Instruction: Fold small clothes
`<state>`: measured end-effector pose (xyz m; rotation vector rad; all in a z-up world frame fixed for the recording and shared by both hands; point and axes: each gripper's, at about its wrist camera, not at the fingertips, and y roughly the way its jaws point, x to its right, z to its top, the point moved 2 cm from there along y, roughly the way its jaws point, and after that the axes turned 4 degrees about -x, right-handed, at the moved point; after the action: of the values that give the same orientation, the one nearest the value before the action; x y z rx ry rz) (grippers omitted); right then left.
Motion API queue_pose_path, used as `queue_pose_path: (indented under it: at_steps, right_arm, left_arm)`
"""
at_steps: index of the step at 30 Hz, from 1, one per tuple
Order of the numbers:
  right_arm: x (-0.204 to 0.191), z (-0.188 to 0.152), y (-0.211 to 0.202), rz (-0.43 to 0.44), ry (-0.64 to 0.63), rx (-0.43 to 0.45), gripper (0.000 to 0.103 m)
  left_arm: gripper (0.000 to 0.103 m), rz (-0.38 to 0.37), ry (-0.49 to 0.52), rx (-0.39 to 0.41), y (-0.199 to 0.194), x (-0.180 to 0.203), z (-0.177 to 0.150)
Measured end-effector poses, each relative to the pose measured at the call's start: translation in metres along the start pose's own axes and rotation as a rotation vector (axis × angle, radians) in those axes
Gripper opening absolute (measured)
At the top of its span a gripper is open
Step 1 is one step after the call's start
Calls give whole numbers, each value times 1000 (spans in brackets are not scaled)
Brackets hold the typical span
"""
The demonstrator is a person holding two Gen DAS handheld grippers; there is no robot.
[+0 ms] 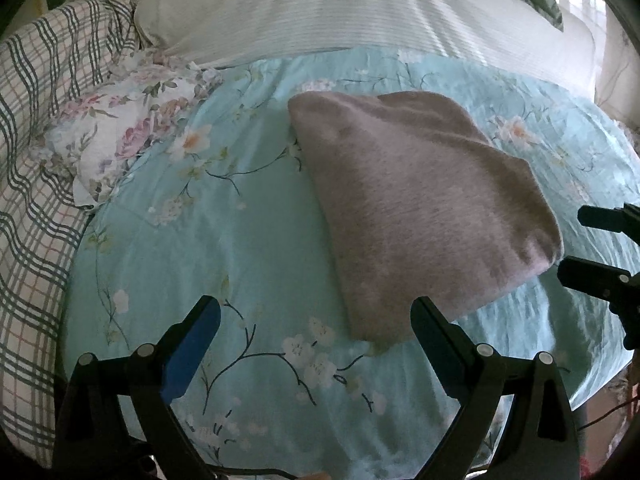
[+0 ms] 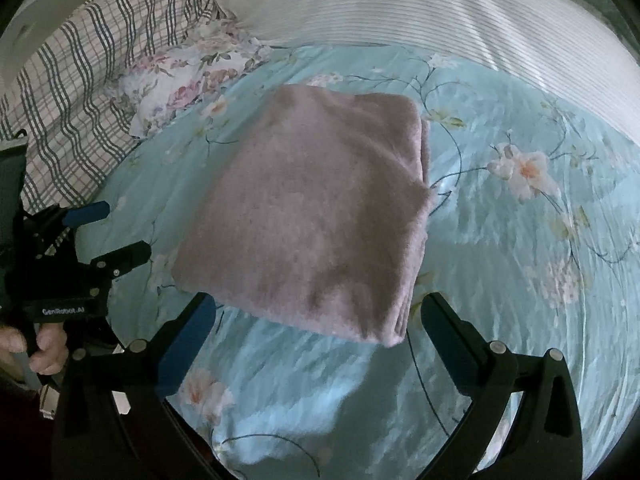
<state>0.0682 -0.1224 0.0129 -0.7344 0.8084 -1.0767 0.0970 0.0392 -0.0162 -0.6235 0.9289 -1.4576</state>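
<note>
On the blue floral bedspread point(image 1: 192, 240), mid-bed: mauve fuzzy garment point(image 1: 420, 208) already folded into a compact stack, flat, nothing gripping it.

Left wrist view: left gripper point(image 1: 316, 344) jaws spread wide, empty. Garment sits ahead and right of it; the near corner lies just inside the right finger point(image 1: 436, 344), contact unclear. Long axis runs diagonally, near-right to far-left. Right gripper point(image 1: 584, 248) enters from the right edge, fingertips just beside the garment's right corner, parted, holding nothing. Floral cloth point(image 1: 120, 140) lies bunched toward the bed's left side, plaid blanket point(image 1: 36, 160) beyond it, white striped pillow point(image 1: 320, 12) at the far end.

Right wrist view: right gripper point(image 2: 316, 340) wide open, empty. Garment point(image 2: 312, 208) sits dead ahead, its near edge spanning between the fingers; layered fold edges show down its right side. Left gripper point(image 2: 120, 236) at the left, fingers apart, tips short of the garment's near-left corner; a hand point(image 2: 44, 348) holds its grip.

Judgement: fold looks done or close. Right gripper is squarer to the near edge and better placed for another fold or a lift. The left would have to shift right first.
</note>
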Motion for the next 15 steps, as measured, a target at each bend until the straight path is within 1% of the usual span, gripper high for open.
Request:
queue_pose_path:
  at_steps: [8, 15]
  right_arm:
    - [2, 12, 7, -1, 2, -10, 102]
    - [3, 15, 7, 8, 1, -4, 102]
  left_arm:
    - [96, 15, 7, -4, 4, 5, 3]
    - [96, 2, -4, 0, 3, 3, 7]
